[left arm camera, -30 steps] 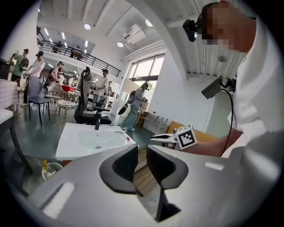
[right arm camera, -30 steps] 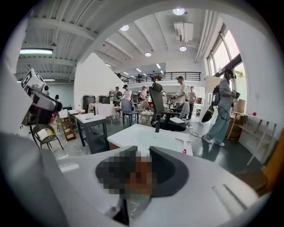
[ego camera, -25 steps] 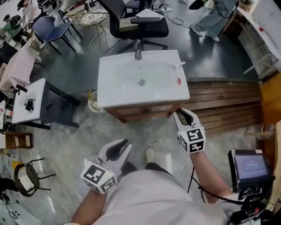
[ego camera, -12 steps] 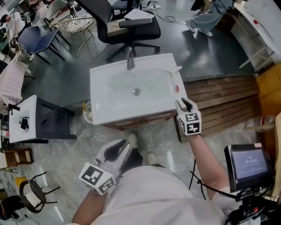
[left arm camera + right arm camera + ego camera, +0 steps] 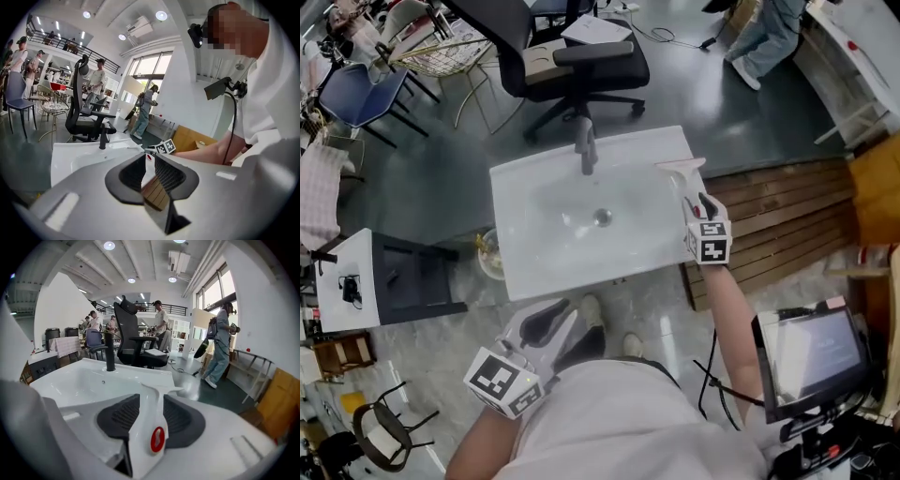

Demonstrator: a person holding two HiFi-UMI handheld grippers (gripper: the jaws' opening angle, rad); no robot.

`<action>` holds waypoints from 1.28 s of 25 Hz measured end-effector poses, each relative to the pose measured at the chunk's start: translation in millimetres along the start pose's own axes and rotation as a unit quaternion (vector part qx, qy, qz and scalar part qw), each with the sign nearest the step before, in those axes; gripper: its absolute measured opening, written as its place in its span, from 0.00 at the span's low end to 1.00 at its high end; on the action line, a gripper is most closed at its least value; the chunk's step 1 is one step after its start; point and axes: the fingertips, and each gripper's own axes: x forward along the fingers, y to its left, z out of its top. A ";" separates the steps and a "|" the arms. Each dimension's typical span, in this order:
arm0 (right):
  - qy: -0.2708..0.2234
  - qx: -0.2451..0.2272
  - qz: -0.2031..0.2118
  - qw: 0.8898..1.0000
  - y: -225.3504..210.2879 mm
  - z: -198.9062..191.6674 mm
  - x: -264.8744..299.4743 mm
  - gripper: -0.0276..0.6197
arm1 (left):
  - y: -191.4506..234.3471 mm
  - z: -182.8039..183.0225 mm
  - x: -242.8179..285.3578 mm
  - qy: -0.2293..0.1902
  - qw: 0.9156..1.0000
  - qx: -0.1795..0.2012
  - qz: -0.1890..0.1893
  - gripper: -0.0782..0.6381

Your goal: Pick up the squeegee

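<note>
The white plastic squeegee with a red oval mark [image 5: 149, 425] lies on the right rim of the white ceramic washbasin [image 5: 525, 246]. Its handle sits between the right gripper's [image 5: 697, 201] dark ribbed pads [image 5: 123, 416], which are spreading apart without pressing it. The left gripper's [image 5: 149, 165] fingers stand slightly apart with nothing between them.

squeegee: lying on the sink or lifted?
Lying: the squeegee rests flat on the sink's right rim, handle between the right gripper's opening jaws.
</note>
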 end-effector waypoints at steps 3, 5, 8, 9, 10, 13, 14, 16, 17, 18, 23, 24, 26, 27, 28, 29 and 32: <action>0.011 -0.007 -0.016 1.000 -7.3 0.6 28.2 0.27 | 20.0 1.5 3.1 0.006 1.000 -0.004 0.004 0.20; 0.019 -0.009 -0.024 0.999 -13.7 -1.2 44.8 0.27 | 31.1 0.9 6.7 0.012 1.000 -0.006 0.005 0.20; 0.034 -0.009 -0.032 0.999 -21.2 -6.8 64.1 0.27 | 45.4 -0.7 10.4 0.019 1.000 -0.011 0.007 0.20; 0.038 -0.008 -0.034 0.999 -22.5 -9.4 68.8 0.27 | 49.3 -1.3 10.7 0.021 1.000 -0.013 0.008 0.20; 0.041 -0.006 -0.035 0.999 -23.5 -11.9 72.5 0.27 | 52.7 -1.7 10.8 0.022 1.000 -0.014 0.008 0.20; 0.043 -0.003 -0.038 0.998 -26.4 -14.8 80.3 0.27 | 60.5 -3.3 11.5 0.025 0.999 -0.018 0.012 0.20; 0.043 -0.003 -0.040 0.998 -27.5 -15.1 82.4 0.27 | 62.6 -4.1 11.9 0.026 0.999 -0.018 0.014 0.20; 0.043 -0.002 -0.047 0.998 -30.3 -16.1 85.6 0.27 | 65.8 -5.5 12.7 0.028 0.999 -0.020 0.017 0.20; 0.043 -0.001 -0.052 0.998 -31.8 -16.6 86.3 0.24 | 66.9 -6.1 13.0 0.029 0.999 -0.020 0.018 0.20; 0.043 0.001 -0.054 0.998 -32.7 -16.8 86.7 0.22 | 67.8 -6.8 13.3 0.030 0.999 -0.021 0.019 0.20; 0.048 0.004 -0.054 0.997 -34.2 -18.5 90.1 0.20 | 69.4 -6.7 15.2 0.030 0.999 -0.023 0.023 0.20; 0.049 0.004 -0.054 0.997 -35.1 -18.7 90.0 0.20 | 68.7 -5.5 15.9 0.029 0.999 -0.023 0.024 0.20; 0.049 0.006 -0.052 0.997 -35.8 -16.9 86.9 0.20 | 66.4 -3.4 16.6 0.027 0.999 -0.021 0.024 0.20; 0.048 0.007 -0.051 0.998 -35.8 -16.3 84.5 0.20 | 64.4 -2.6 16.6 0.026 0.999 -0.020 0.024 0.20; 0.047 0.008 -0.050 0.998 -35.6 -16.2 81.9 0.20 | 62.0 -2.1 16.3 0.025 0.999 -0.020 0.024 0.20; 0.047 0.010 -0.048 0.998 -35.1 -16.3 79.3 0.20 | 59.3 -1.8 15.9 0.023 0.999 -0.019 0.024 0.20; 0.045 0.012 -0.041 0.998 -33.1 -15.0 70.4 0.20 | 50.6 -1.3 14.7 0.021 0.999 -0.017 0.023 0.20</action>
